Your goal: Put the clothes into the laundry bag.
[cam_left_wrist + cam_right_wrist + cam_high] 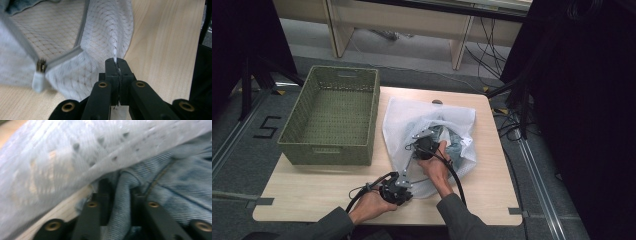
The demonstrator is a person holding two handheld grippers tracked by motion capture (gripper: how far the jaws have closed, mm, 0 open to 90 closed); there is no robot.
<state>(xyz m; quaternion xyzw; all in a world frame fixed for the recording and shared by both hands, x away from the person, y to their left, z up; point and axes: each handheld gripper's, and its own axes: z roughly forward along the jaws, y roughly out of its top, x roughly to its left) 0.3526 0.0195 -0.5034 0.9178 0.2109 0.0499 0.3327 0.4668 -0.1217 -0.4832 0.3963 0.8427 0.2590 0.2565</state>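
Observation:
A white mesh laundry bag (pixel 412 115) lies on the wooden table (pixel 312 185), right of centre, with blue jeans (pixel 457 142) inside its open mouth. My left gripper (pixel 404 176) is at the bag's near edge. In the left gripper view its jaws (pixel 116 62) are shut on a pinch of the mesh (pixel 100 37), beside the zip's grey edge and its white pull (pixel 38 80). My right gripper (pixel 438 135) reaches into the bag's mouth. In the right gripper view a fold of denim (pixel 175 182) fills the gap between its jaws (pixel 117 187), under the raised mesh (pixel 75 150).
A green woven basket (pixel 329 152) stands empty at the table's back left, close to the bag. Bare tabletop lies in front of the basket and right of the bag. Dark stands and cables surround the table.

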